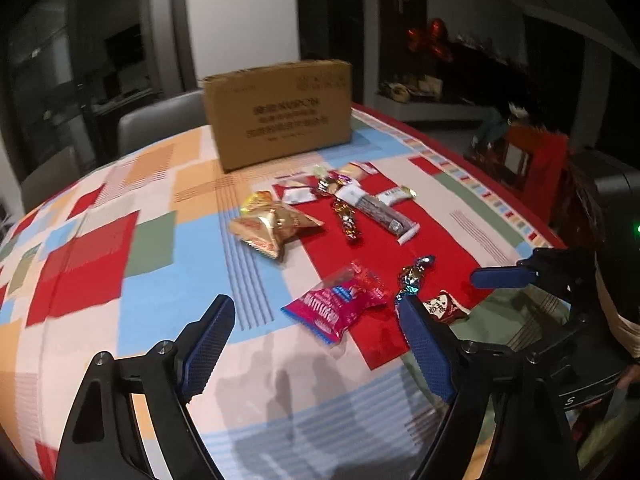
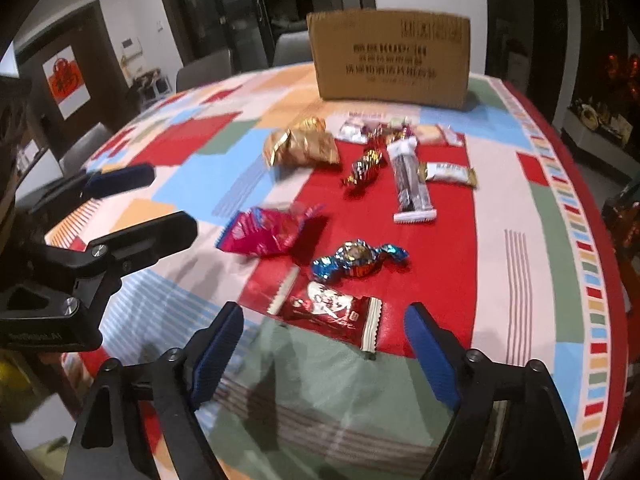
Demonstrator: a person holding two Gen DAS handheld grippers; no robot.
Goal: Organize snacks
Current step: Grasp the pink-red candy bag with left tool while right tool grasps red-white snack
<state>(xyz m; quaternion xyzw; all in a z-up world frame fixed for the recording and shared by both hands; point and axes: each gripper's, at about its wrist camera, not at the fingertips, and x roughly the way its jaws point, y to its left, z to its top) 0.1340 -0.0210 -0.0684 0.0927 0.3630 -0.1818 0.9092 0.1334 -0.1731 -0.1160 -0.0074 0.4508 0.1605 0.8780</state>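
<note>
Wrapped snacks lie scattered on a patchwork tablecloth (image 1: 160, 256) in front of a cardboard box (image 1: 280, 112) (image 2: 390, 60). My left gripper (image 1: 316, 312) (image 2: 172, 196) is open just above a pink packet (image 1: 340, 304) (image 2: 268, 232), its fingers on either side and apart from it. My right gripper (image 2: 324, 320) is open over a red and white packet (image 2: 332, 312) (image 1: 444, 306), without touching it. One blue finger (image 1: 500, 278) of it shows in the left wrist view. A blue foil candy (image 1: 414, 276) (image 2: 356, 260) lies between the two packets.
Farther back lie gold packets (image 1: 268, 224) (image 2: 304, 146), a gold twist candy (image 1: 346, 220) (image 2: 362, 170), a long dark bar (image 1: 384, 214) (image 2: 410, 184), a small white bar (image 1: 396, 195) (image 2: 448, 172) and several small sweets near the box. Grey chairs (image 1: 160, 124) stand behind the table.
</note>
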